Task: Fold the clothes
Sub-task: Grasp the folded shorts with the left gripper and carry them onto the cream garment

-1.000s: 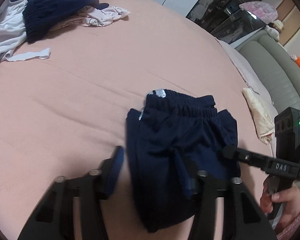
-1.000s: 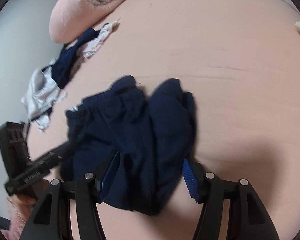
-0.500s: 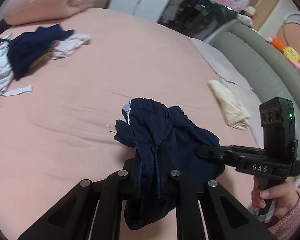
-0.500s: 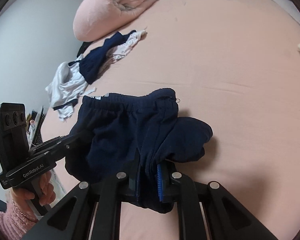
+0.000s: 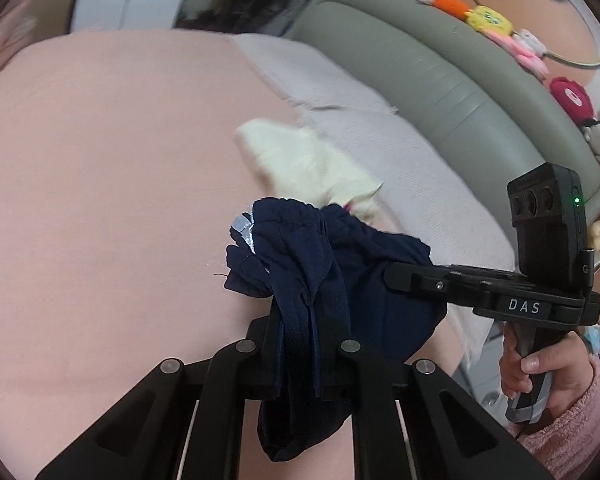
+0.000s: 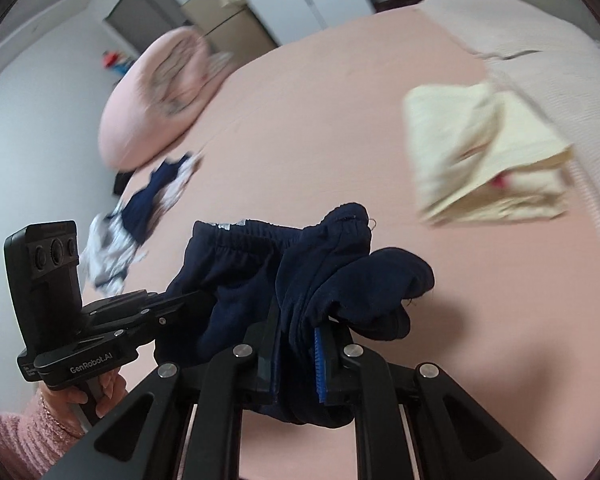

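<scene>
Mounted behind each gripper's fingers, angled steeply down at the pink bed [image 5: 100, 200] — both close. Left view faces right toward the grey headboard [image 5: 440, 80]; right view faces left toward the pillow [image 6: 156, 96]. Shared — navy shorts [image 5: 320, 264], cream folded garment [image 6: 480, 152].

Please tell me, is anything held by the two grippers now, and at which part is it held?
Both hold the navy shorts. The left hand-held gripper and the right hand-held gripper each pinch a bunched fold of fabric; which part exactly cannot be told.

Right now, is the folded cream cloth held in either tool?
No, the folded cream cloth lies on the pink bed, apart from both tools.
</scene>
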Demonstrator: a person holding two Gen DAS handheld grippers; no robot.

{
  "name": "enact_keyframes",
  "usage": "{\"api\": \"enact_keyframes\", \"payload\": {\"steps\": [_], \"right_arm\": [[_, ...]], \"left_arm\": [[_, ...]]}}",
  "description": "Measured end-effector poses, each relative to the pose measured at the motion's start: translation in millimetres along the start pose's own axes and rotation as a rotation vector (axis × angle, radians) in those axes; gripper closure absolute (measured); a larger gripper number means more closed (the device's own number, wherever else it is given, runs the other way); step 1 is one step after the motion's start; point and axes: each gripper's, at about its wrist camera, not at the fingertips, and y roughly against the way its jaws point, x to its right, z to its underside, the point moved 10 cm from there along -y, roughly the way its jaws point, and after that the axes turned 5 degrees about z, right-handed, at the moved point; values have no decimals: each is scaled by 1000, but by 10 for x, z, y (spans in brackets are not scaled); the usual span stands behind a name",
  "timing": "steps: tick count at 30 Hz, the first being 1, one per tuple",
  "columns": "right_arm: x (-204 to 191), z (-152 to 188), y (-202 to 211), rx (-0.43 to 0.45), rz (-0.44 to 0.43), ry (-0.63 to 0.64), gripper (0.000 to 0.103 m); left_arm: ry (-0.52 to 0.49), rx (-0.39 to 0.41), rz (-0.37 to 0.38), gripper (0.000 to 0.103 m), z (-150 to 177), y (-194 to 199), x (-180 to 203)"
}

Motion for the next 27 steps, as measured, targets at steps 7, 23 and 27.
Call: {"api": "enact_keyframes", "payload": {"steps": [7,23,27], "right_arm": [[802,-1180,146,143,63,11,92],[2154,-1422,-953,134,104,-155,81],[2053,-1553,-484,260,236,-92,67]], "left_arm": [[26,141,-17,94,-1273,-686,101],[12,100,-151,55,-1422,-1790,-644],[-107,225,-204,41,-1611,-1430,-497]]}}
